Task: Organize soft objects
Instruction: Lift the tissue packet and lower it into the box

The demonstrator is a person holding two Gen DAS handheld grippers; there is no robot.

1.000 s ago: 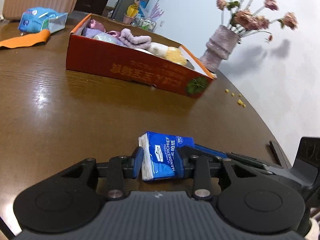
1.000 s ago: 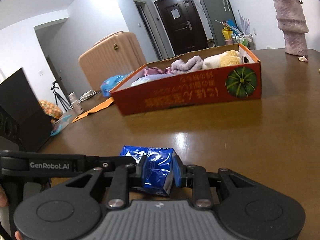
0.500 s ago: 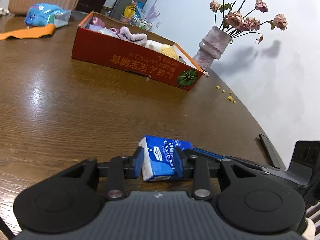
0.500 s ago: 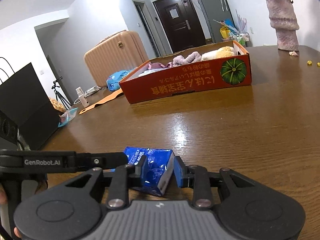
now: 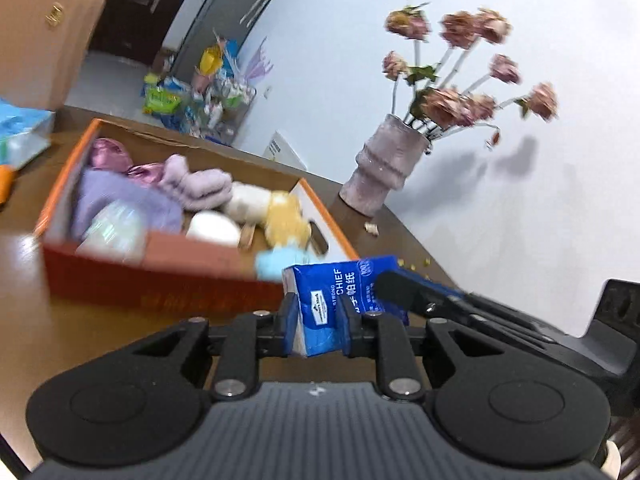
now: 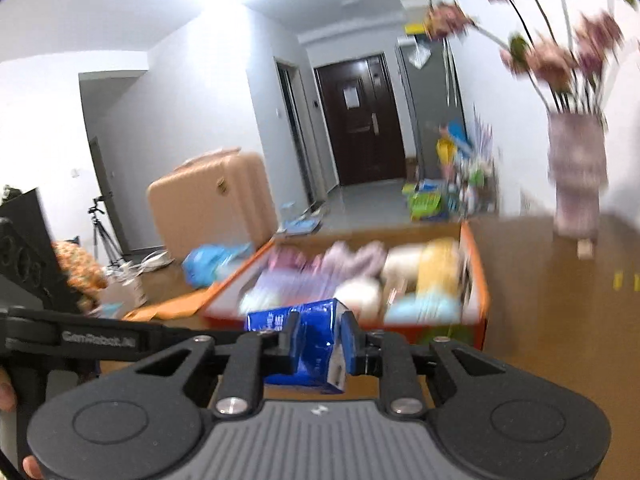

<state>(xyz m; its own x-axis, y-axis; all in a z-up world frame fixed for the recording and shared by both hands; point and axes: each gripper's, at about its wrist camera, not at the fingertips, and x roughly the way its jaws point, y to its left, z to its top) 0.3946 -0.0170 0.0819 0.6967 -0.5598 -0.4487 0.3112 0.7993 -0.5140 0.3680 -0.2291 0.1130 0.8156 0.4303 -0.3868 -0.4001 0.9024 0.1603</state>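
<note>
Gripping one blue tissue pack between them, your left claw and right claw are squeezing tighter, raised beside the orange box of soft items; dropping it in remains.

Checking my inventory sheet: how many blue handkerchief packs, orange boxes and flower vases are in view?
blue handkerchief pack: 1
orange box: 1
flower vase: 1
Total: 3
</note>
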